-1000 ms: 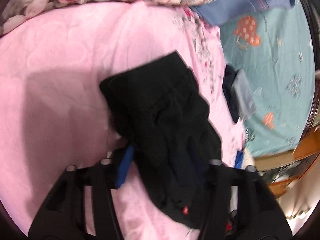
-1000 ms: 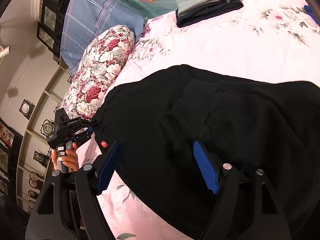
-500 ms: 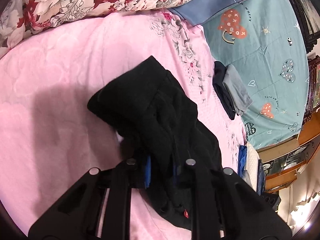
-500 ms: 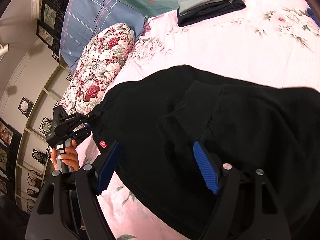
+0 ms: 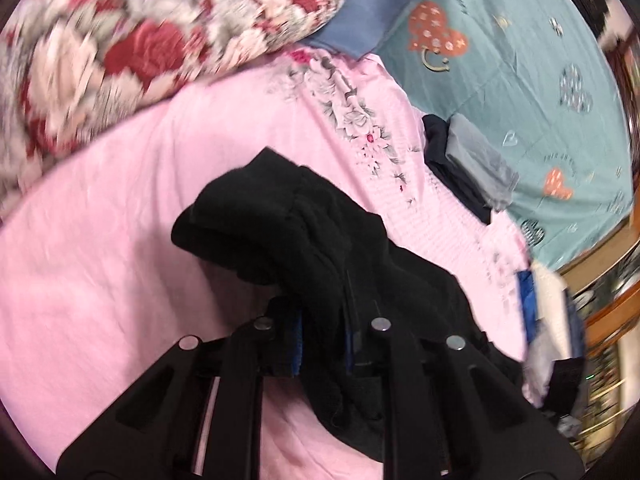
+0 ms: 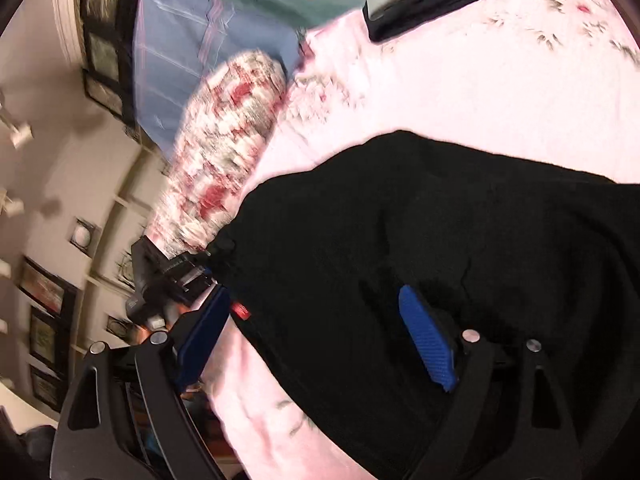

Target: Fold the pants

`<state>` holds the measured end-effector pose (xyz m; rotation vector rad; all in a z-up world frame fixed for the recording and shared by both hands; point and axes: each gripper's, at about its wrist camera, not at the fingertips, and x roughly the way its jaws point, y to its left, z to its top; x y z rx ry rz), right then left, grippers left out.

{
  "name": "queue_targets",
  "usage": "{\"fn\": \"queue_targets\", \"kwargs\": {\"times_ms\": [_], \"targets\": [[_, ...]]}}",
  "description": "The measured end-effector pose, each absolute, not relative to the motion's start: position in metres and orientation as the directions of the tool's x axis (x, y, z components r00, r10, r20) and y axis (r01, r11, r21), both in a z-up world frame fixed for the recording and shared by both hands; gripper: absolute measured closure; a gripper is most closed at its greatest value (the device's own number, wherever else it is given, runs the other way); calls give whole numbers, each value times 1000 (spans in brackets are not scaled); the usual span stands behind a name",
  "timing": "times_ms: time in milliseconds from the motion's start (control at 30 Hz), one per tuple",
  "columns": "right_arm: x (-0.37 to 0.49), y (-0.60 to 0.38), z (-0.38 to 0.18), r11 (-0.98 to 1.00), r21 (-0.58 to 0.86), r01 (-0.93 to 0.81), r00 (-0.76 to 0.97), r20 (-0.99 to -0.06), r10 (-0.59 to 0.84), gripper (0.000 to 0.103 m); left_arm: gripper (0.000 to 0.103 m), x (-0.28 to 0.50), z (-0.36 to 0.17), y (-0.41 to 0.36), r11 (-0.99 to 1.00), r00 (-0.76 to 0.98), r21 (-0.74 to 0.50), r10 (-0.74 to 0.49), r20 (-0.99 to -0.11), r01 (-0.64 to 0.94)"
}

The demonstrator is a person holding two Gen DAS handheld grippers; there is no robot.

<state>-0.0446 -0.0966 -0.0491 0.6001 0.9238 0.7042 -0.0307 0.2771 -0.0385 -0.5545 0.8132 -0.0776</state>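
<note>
The black pants lie bunched on a pink bedsheet. My left gripper is shut on a fold of the pants, which drape over its fingers. In the right wrist view the pants spread flat across the sheet. My right gripper is open, its blue pads apart, with the pants' edge and a red tag between them. The left gripper shows there at the pants' far corner.
A floral pillow lies at the head of the bed. A blue pillow and a teal heart-print cover lie beyond. A folded grey and dark stack sits on the sheet's far side. The wooden bed frame is at right.
My left gripper went from open around the pants to shut on them, then lifted the fold toward the pillow. The right gripper stays open and has moved closer over the pants' edge.
</note>
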Motion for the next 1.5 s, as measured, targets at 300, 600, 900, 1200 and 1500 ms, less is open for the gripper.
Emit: {"fn": "queue_targets", "kwargs": {"times_ms": [300,600,900,1200,1500], "targets": [[-79,-204,-29,545,820,-175,586,-358,727,15,89,-32,32,147,951,719,-222,-307,-623,213],[-156,-319,-48,525,850,-35,778,-307,548,15,89,-99,13,-66,681,508,37,-507,-696,731],[-181,-345,-91,439,898,36,779,-300,550,15,90,-114,-10,-97,633,448,41,-498,-743,773],[-177,-331,-88,438,899,-10,751,-282,597,15,50,-133,-12,-132,512,330,20,-523,-786,859],[-176,-328,-66,496,868,-21,751,-315,581,15,21,-124,28,-56,615,377,-120,-614,-694,780]]}}
